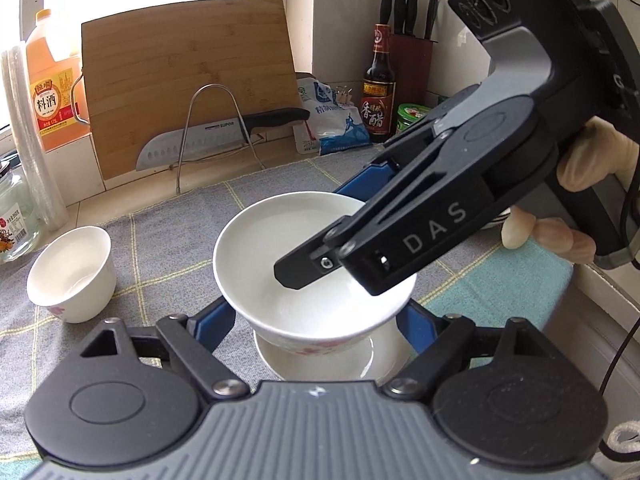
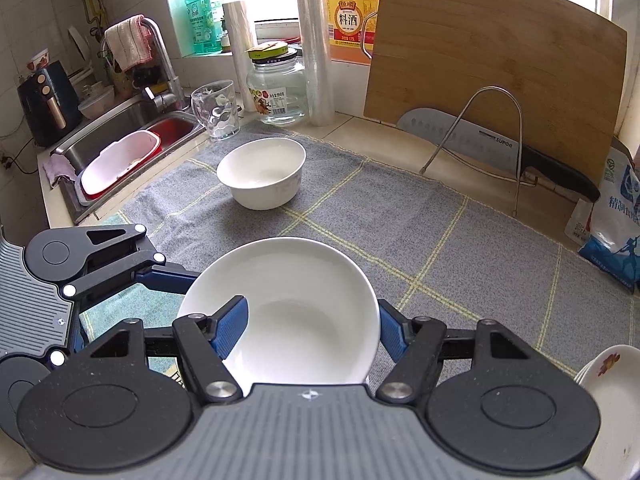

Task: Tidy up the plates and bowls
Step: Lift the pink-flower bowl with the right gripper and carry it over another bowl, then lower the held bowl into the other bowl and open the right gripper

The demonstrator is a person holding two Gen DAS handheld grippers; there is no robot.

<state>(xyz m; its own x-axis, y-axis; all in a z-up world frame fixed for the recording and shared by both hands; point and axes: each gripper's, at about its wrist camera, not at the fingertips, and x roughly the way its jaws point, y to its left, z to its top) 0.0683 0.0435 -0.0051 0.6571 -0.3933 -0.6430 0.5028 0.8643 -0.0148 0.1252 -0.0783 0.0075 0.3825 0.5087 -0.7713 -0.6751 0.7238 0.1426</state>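
Observation:
A white bowl (image 1: pixel 276 236) (image 2: pixel 304 320) with pink flowers on its outside hangs over the grey checked cloth (image 1: pixel 168 248). My right gripper (image 1: pixel 320 236) (image 2: pixel 308 328) is shut on its wall, one pad inside and one outside. My left gripper (image 1: pixel 320 312) flanks the bowl's lower sides, pads against it; its fingers (image 2: pixel 168 276) run under the bowl's left rim. A small white plate (image 1: pixel 320 368) lies right below; I cannot tell whether the bowl touches it. A second white bowl (image 1: pixel 72 276) (image 2: pixel 262 174) stands apart on the cloth.
A stack of flowered dishes (image 2: pixel 604 384) sits at the right edge. A cutting board (image 1: pixel 188 80), a knife on a wire rack (image 1: pixel 208 136), bottles and a glass jar (image 2: pixel 278 88) line the back wall. A glass (image 2: pixel 216 108) and the sink (image 2: pixel 132 136) are at the left.

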